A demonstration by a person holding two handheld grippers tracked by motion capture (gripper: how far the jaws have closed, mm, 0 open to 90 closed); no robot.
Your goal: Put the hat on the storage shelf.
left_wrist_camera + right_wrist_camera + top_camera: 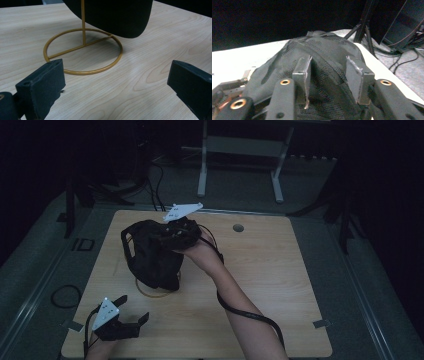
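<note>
Dim room, dark floor, pale wooden counter in the high view. At its middle, a black cap draped over a gold wire stand, whose ring base peeks out just below the cap. Right tool pressed onto the top of the cap, forearm reaching in from the near edge. Left tool well apart from the stand, toward the near left corner of the counter, jaws spread wide and holding nothing.

From the left gripper view: ring base of the stand flat on the wood, upright rod rising into the rounded underside of the cap, which hangs clear of the counter. Both black jaws far apart, empty, short of the ring.

From the right gripper view: mesh crown of the cap bulging up between the two jaws, which stand at a medium gap on either side of a ridge of fabric. Cannot tell whether pinched firmly or just resting against it.

Probably a lift of the cap off the stand. Best done straight up along the rod, fabric gathered well between the pads first, no sideways drag. Light stand likely to tip or ride up with the cap; worth steadying the ring with the free left tool.
</note>
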